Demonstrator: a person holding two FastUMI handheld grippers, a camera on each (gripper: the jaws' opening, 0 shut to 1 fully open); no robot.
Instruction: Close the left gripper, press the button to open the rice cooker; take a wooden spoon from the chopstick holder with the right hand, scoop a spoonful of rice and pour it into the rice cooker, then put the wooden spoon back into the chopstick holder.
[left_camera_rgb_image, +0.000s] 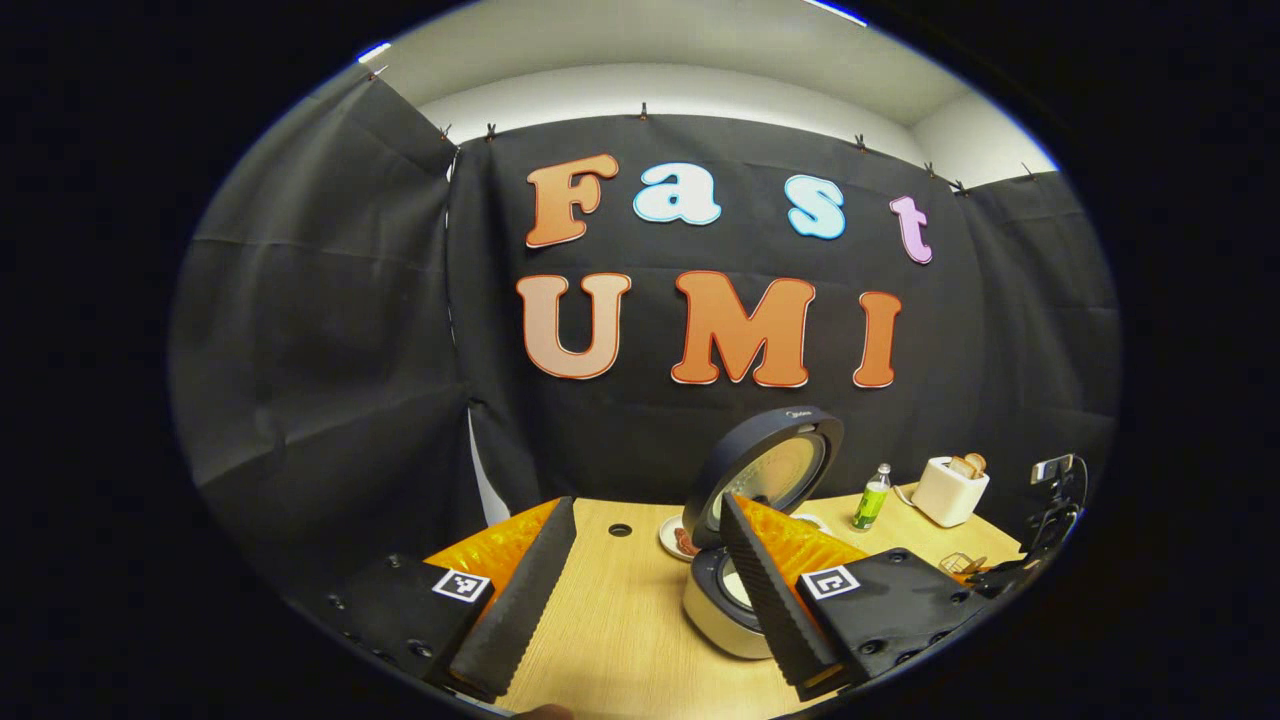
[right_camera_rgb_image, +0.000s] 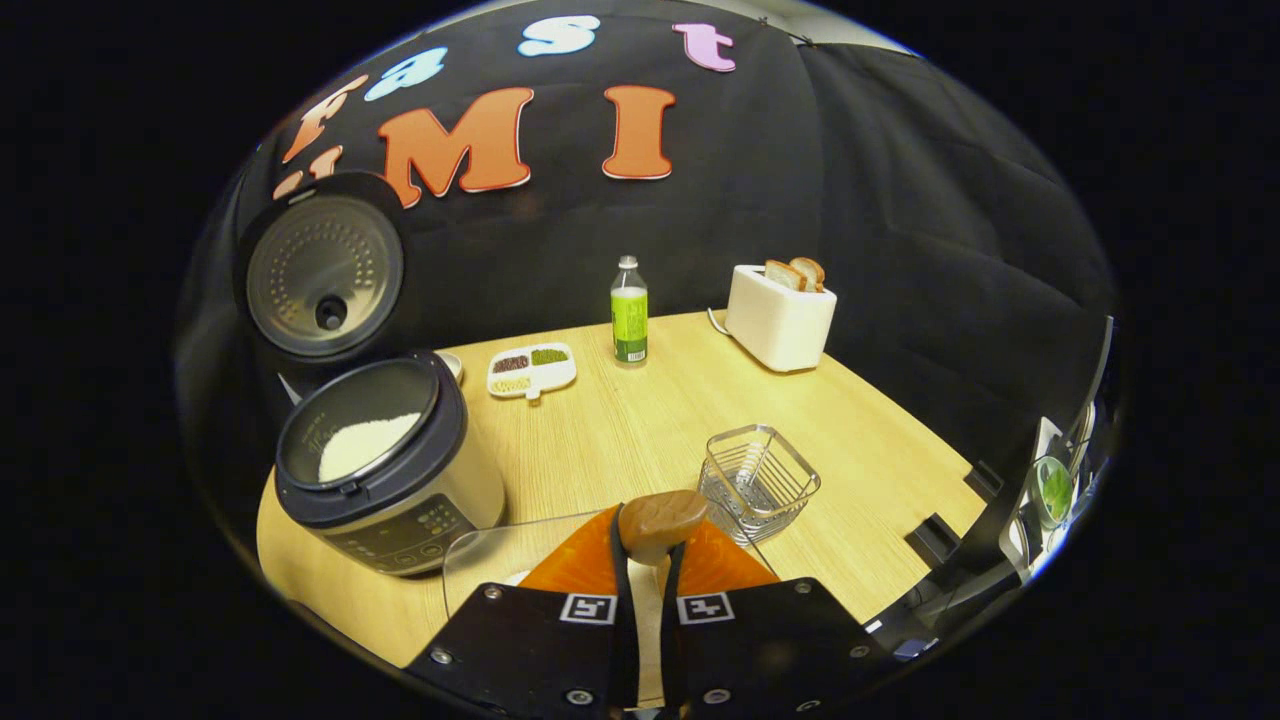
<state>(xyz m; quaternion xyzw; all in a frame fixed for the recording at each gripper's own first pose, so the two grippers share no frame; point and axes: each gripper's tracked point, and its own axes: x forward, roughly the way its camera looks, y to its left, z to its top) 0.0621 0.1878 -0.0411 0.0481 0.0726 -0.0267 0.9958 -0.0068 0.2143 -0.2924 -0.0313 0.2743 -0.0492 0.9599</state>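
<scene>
In the right gripper view my right gripper (right_camera_rgb_image: 650, 548) is shut on the handle of a wooden spoon (right_camera_rgb_image: 662, 520), whose brown bowl sticks out just past the fingertips. The wire chopstick holder (right_camera_rgb_image: 757, 482) stands a little ahead and to the right of the spoon. The rice cooker (right_camera_rgb_image: 385, 470) sits to the left with its lid (right_camera_rgb_image: 325, 270) raised, and white rice lies in its pot. In the left gripper view my left gripper (left_camera_rgb_image: 648, 505) is open over the table, and the open rice cooker (left_camera_rgb_image: 740, 600) shows behind its right finger.
A clear bowl's rim (right_camera_rgb_image: 470, 545) curves under my right gripper. Farther back on the wooden table (right_camera_rgb_image: 620, 430) stand a divided dish of grains (right_camera_rgb_image: 530, 370), a green bottle (right_camera_rgb_image: 629, 320) and a white toaster (right_camera_rgb_image: 780, 315) holding bread. A small plate (left_camera_rgb_image: 676, 538) lies behind the cooker.
</scene>
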